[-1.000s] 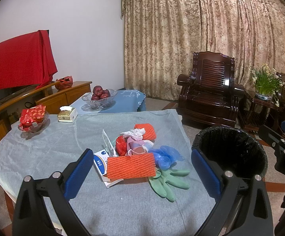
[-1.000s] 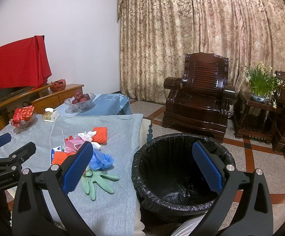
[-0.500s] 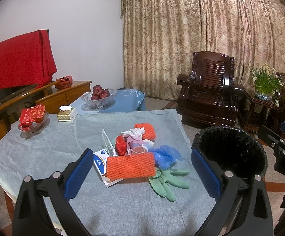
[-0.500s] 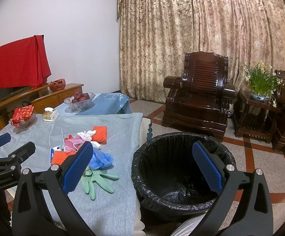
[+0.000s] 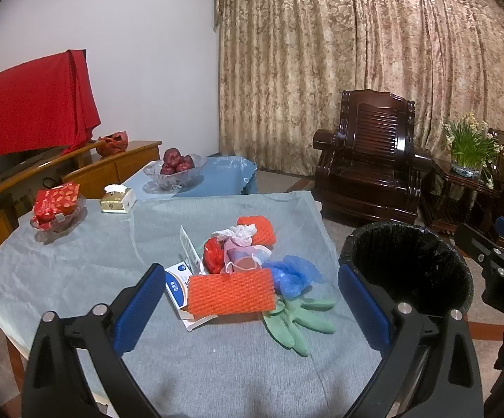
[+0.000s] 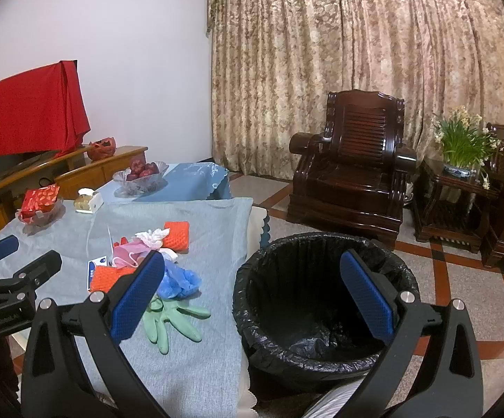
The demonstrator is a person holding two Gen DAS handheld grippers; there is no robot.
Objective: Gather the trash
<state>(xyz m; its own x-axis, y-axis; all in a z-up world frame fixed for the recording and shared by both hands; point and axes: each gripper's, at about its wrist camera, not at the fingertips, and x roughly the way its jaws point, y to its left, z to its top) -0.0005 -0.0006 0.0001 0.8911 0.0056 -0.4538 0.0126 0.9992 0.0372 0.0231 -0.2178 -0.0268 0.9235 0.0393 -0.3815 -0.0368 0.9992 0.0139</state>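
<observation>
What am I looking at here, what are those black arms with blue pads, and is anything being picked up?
There is no robot. A person carries a hand-held gripper in each hand, and each has a camera looking forward between its two blue-padded fingers.

The left hand-held gripper faces a table under a grey cloth. On it lies a pile of trash: an orange foam net, a green glove, blue plastic and a small blue and white box.

The right hand-held gripper faces a bin with a black liner on the floor beside the table.

Both are wide open and hold nothing.
</observation>
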